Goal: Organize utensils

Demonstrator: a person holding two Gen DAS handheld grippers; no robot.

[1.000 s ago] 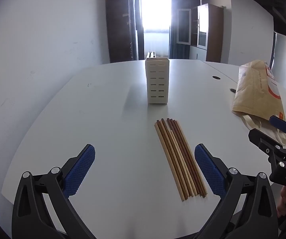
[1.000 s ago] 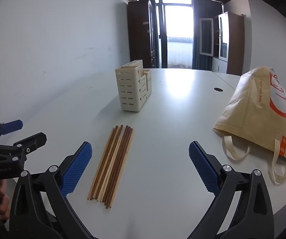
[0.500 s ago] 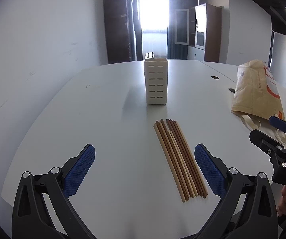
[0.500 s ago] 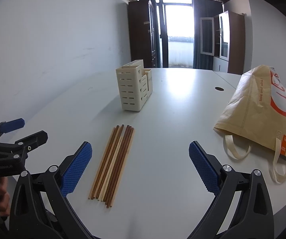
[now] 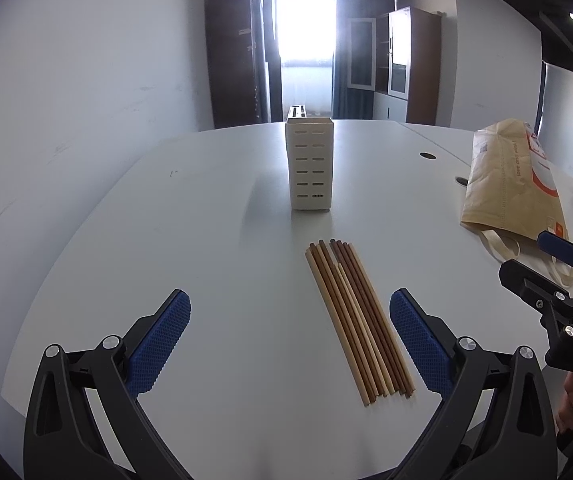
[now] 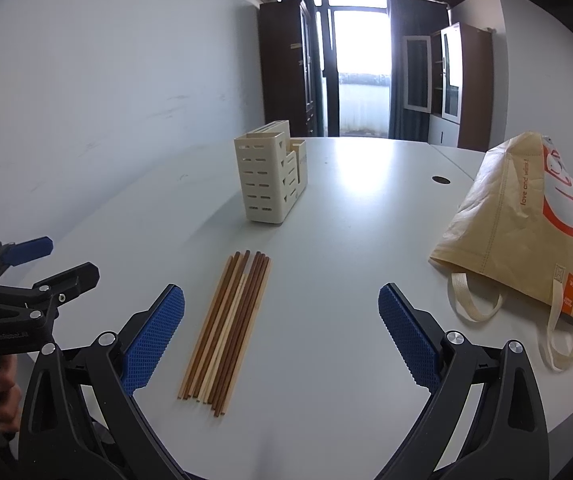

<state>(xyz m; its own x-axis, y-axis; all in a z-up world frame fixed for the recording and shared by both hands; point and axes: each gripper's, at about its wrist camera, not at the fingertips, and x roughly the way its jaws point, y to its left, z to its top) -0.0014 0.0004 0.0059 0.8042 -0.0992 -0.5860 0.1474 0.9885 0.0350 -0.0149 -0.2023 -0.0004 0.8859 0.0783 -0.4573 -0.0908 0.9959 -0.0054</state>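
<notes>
White table [image 5: 206, 240]: bare surface left of the chopsticks [image 5: 358, 320], which lie flat near its front edge, before the slotted utensil holder [image 5: 310, 164]. Left gripper [image 5: 290, 340] and right gripper [image 6: 282, 336] both spread wide, empty. Paper tote bag [image 6: 518, 232] right; holder's interior hidden.

Brown paper bag [image 6: 514, 216] has orange words up its side: "love and wins!" or close to that, letters small and tilted. Same words show on it in left wrist view [image 5: 514, 184]. Big orange and white sign on bag cut off, not readable.

Right gripper [image 5: 558, 276] body has white letters "DAS".

Left gripper [image 6: 50, 256] body has tiny word, too blurry.
</notes>
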